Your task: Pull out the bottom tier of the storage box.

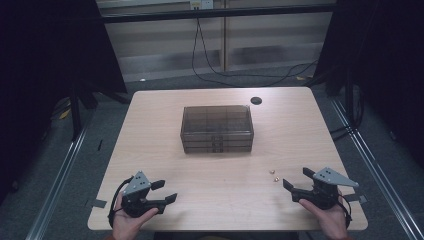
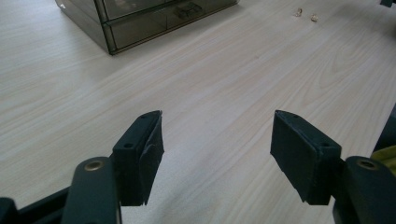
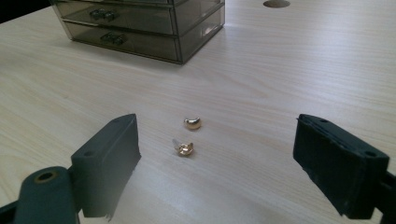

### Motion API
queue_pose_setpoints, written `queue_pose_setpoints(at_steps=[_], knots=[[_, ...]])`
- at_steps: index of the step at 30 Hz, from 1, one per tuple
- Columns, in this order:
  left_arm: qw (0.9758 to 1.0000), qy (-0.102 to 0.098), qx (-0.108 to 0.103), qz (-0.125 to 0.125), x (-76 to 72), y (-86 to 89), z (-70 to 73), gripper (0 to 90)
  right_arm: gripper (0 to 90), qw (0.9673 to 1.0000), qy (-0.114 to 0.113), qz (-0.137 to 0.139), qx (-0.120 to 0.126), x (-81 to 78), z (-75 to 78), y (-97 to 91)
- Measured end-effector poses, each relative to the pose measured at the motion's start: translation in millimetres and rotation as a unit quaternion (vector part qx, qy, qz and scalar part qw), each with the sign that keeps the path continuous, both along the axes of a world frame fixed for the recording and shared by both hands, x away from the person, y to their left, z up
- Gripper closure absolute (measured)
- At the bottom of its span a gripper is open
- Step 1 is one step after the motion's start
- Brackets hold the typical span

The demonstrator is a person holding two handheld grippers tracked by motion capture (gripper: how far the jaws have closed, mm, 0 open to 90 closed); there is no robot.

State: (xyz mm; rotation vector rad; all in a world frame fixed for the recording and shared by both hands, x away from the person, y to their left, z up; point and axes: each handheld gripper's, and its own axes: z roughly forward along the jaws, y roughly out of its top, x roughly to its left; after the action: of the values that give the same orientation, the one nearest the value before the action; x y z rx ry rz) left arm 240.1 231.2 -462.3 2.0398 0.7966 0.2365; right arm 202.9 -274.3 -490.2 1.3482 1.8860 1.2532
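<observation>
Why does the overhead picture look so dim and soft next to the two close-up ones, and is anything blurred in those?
High view: dim, dark surroundings, soft detail; the gold earrings are mere specks. Right gripper view: brighter, earrings sharp with small glints, near jaws slightly soft. Left gripper view: bright table grain, drawer box clear.

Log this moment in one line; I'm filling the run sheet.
left gripper: open, empty | right gripper: open, facing two small gold earrings | smoky clear-plastic drawer box: shut

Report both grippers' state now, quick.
Left gripper: open, nothing between its jaws.
Right gripper: open, holding nothing; two gold earrings lie on the table ahead.
</observation>
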Motion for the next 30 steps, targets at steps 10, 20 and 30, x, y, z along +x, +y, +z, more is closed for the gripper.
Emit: queue_pose_setpoints(at_steps=[10, 20, 30], knots=[[0.9998, 0.007, 0.016, -0.002, 3.3, -3.5, -2.6, 34.1, 15.2, 0.9999, 0.008, 0.012, 0.005, 1.6, -1.9, 5.8], [0.9992, -0.017, 0.034, -0.012, 0.4, -12.2, -1.2, 30.7, 13.1, 0.9997, 0.014, 0.021, 0.004, 3.1, -2.7, 10.7], [0.9983, -0.034, 0.044, -0.019, 3.0, -22.7, 3.7, 34.4, 10.8, 0.9995, 0.024, 0.018, 0.01, 3.8, -2.8, 11.2]])
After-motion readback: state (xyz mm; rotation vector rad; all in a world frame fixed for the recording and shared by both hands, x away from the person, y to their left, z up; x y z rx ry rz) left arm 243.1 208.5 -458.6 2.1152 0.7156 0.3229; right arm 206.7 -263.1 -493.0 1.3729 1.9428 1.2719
